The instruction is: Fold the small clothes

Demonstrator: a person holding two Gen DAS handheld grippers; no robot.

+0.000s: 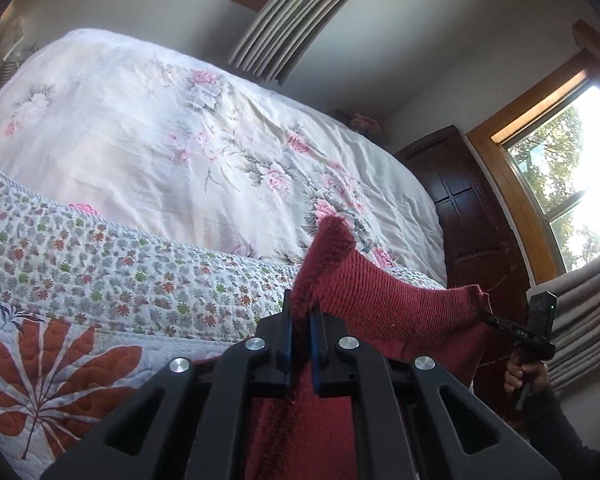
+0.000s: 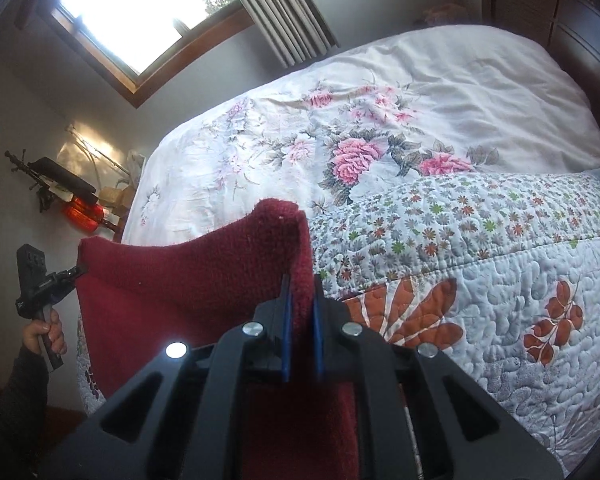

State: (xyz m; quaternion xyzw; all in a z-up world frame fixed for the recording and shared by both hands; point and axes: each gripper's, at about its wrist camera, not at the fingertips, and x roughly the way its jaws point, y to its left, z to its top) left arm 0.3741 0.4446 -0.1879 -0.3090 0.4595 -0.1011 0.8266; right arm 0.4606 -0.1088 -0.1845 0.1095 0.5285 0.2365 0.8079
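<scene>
Dark red knitted garment (image 1: 384, 300), held stretched in the air above the quilted bedspread (image 1: 60, 344), one top corner clamped in the left gripper (image 1: 302, 316), the other clamped in the right gripper (image 2: 302, 308), floral sheet (image 2: 340, 120) beyond.

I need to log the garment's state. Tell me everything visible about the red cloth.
The red cloth is dark red, knitted and fuzzy. It hangs stretched between the left claw and right claw, each shut on an upper corner, above the quilt at the bed's edge. Its lower part drops out of view.
</scene>
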